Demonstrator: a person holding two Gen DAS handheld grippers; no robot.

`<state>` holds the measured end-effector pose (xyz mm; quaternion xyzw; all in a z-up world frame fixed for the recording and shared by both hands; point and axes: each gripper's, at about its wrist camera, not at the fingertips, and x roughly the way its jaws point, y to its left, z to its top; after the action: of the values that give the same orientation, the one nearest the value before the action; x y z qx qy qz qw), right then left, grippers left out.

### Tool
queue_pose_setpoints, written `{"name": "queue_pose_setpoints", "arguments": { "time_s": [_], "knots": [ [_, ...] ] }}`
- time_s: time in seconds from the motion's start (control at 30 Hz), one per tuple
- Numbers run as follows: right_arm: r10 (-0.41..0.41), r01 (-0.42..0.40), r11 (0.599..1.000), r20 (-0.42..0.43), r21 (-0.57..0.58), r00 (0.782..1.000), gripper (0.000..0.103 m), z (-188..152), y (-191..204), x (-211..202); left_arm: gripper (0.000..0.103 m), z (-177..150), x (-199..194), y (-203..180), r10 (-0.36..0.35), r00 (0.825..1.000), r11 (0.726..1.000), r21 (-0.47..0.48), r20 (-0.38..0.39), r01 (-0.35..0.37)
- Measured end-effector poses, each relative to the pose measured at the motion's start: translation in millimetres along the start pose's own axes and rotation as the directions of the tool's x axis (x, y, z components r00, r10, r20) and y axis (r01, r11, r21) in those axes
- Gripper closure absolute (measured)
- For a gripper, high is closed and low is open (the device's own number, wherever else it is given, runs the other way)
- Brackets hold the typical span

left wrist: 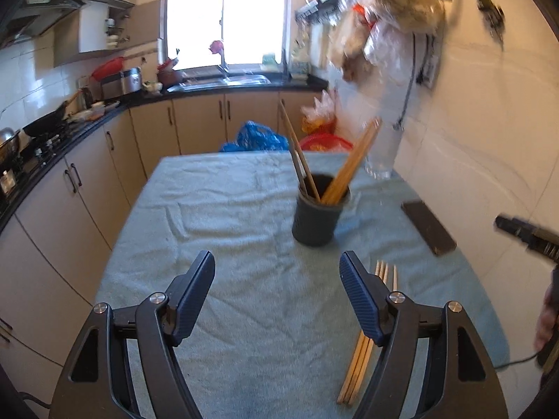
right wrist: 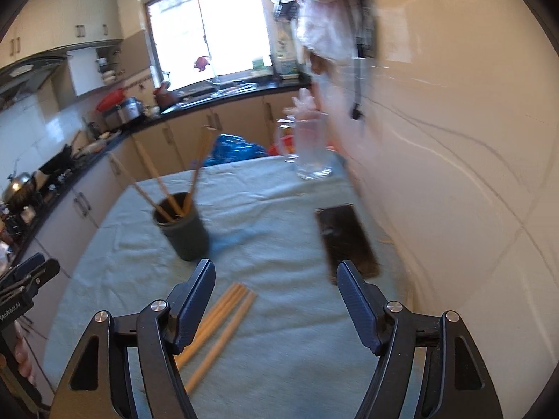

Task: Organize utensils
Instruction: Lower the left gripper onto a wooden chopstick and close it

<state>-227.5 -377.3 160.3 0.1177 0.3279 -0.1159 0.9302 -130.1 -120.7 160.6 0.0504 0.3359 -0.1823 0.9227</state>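
Fingers apart, chopsticks below.

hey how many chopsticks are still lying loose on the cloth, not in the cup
4, as far as the blur allows. The loose chopsticks lie side by side in one bunch on the blue cloth, nearer than the dark cup. The left tool's finger hides part of them, so another could be underneath.

Daylight from window far ahead of both grippers, blown out white. Wall right of grippers motion-smeared, hanging bags blurred. Tablecloth evenly lit, soft shadow beside cup. Strong fisheye bending, black vignette corners.
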Motion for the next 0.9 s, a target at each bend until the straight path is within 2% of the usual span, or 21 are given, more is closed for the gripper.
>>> {"name": "queue_pose_setpoints", "arguments": {
  "time_s": [0.1,0.17,0.23,0.3,0.37,0.47,0.53,0.57,0.63,0.67,0.77,0.9],
  "knots": [
    [-0.105,0.105,0.994,0.017,-0.013,0.994,0.024,-1,-22,-9,0.030,-9,21,-10,-0.034,0.997,0.999,0.031,-0.070,0.036],
    [-0.235,0.238,0.969,0.047,-0.070,0.971,0.019,-4,-31,-14,0.030,-19,40,-19,-0.061,0.990,0.997,0.046,-0.129,0.067],
    [-0.294,0.297,0.948,0.042,-0.112,0.955,0.019,-10,-35,-11,0.030,-28,60,-29,-0.091,0.978,0.993,0.061,-0.186,0.104],
    [-0.264,0.262,0.958,-0.003,-0.119,0.964,0.019,-20,-39,-3,0.030,-35,77,-40,-0.112,0.966,0.988,0.077,-0.235,0.133],
    [-0.157,0.150,0.985,-0.085,-0.085,0.984,0.019,-33,-40,12,0.032,-43,94,-53,-0.139,0.951,0.980,0.098,-0.275,0.171],
    [-0.006,0.004,1.000,-0.177,-0.011,0.984,0.019,-55,-34,37,0.050,-52,118,-69,-0.156,0.929,0.970,0.126,-0.335,0.208],
    [0.077,-0.071,0.997,-0.224,0.036,0.972,0.019,-67,-28,54,0.067,-57,133,-75,-0.166,0.914,0.966,0.126,-0.369,0.226],
    [0.115,-0.104,0.993,-0.247,0.057,0.962,0.019,-73,-24,64,0.070,-59,141,-78,-0.171,0.906,0.964,0.123,-0.387,0.235],
    [0.149,-0.135,0.988,-0.272,0.071,0.951,0.019,-84,-15,76,0.078,-61,151,-82,-0.180,0.897,0.962,0.118,-0.404,0.247],
    [0.156,-0.142,0.987,-0.280,0.071,0.947,0.019,-88,-9,81,0.079,-60,152,-84,-0.190,0.902,0.960,0.117,-0.387,0.253],
    [0.182,-0.165,0.983,-0.303,0.080,0.935,0.019,-97,-2,95,0.081,-56,158,-91,-0.198,0.900,0.955,0.130,-0.388,0.266],
    [0.193,-0.175,0.981,-0.313,0.086,0.930,0.019,-99,3,104,0.083,-52,162,-101,-0.204,0.897,0.945,0.161,-0.393,0.286]
  ]
}}
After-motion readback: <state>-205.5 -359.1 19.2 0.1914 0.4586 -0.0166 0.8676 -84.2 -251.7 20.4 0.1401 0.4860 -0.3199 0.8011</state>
